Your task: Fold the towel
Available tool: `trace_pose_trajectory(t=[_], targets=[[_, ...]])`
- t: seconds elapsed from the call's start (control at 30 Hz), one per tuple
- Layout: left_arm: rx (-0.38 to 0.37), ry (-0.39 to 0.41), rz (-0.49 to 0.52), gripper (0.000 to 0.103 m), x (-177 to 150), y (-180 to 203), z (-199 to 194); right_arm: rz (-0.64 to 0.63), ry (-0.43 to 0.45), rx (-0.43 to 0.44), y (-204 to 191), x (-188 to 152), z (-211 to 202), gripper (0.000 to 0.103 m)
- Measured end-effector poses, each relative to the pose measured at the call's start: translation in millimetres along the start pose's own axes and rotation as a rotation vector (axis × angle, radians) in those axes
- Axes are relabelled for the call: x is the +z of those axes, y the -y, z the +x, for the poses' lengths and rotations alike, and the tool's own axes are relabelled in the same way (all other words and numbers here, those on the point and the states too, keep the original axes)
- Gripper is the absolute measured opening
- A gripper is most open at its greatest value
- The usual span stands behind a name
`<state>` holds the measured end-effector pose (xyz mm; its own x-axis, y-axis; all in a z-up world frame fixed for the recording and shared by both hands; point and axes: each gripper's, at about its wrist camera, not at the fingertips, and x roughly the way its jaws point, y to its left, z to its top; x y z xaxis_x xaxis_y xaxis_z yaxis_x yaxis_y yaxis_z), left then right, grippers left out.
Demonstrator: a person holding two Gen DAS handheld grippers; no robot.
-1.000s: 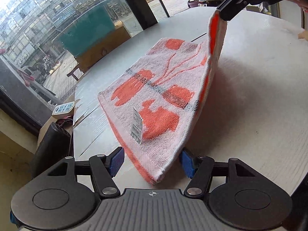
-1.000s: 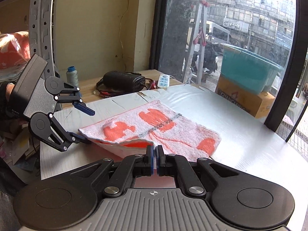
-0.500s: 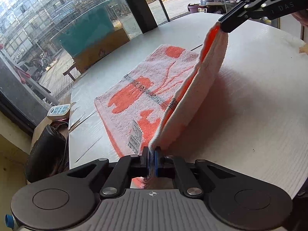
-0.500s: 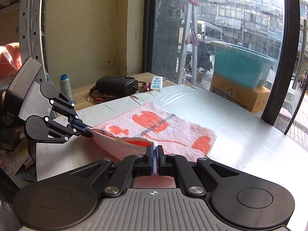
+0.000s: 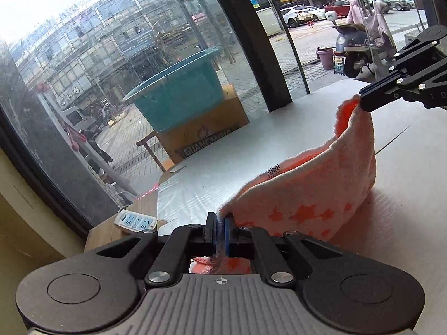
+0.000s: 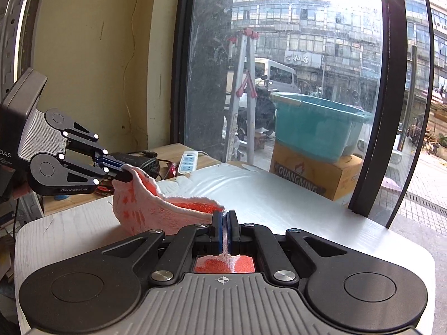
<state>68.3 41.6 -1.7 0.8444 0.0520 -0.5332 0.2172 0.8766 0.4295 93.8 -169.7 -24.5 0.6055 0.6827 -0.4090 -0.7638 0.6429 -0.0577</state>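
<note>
Both claws are pinching corners of the pink terry towel with orange patches [image 5: 315,195]: left gripper [image 5: 221,230], right gripper [image 6: 225,233]. Keeping them level, I'd carry the sagging edge forward evenly.

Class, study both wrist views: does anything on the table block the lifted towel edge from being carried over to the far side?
Nothing visible does. Both the left gripper and right gripper are shut on the towel, and the table beyond it shows bare.
</note>
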Motion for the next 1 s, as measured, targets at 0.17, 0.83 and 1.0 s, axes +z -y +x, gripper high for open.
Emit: trace_pose_trajectory(t=[0.17, 0.83, 1.0], targets=[[-0.028, -0.089, -0.009, 0.006, 6, -6, 57, 0.054, -0.072, -0.027, 26, -4, 48, 0.003], [-0.067, -0.217, -0.272, 0.058, -21, -43, 110, 0.169, -0.228, -0.192, 54, -32, 95, 0.022], [-0.097, -0.183, -0.326, 0.062, -25, -32, 93, 0.205, -0.167, -0.123, 45, -24, 79, 0.023]])
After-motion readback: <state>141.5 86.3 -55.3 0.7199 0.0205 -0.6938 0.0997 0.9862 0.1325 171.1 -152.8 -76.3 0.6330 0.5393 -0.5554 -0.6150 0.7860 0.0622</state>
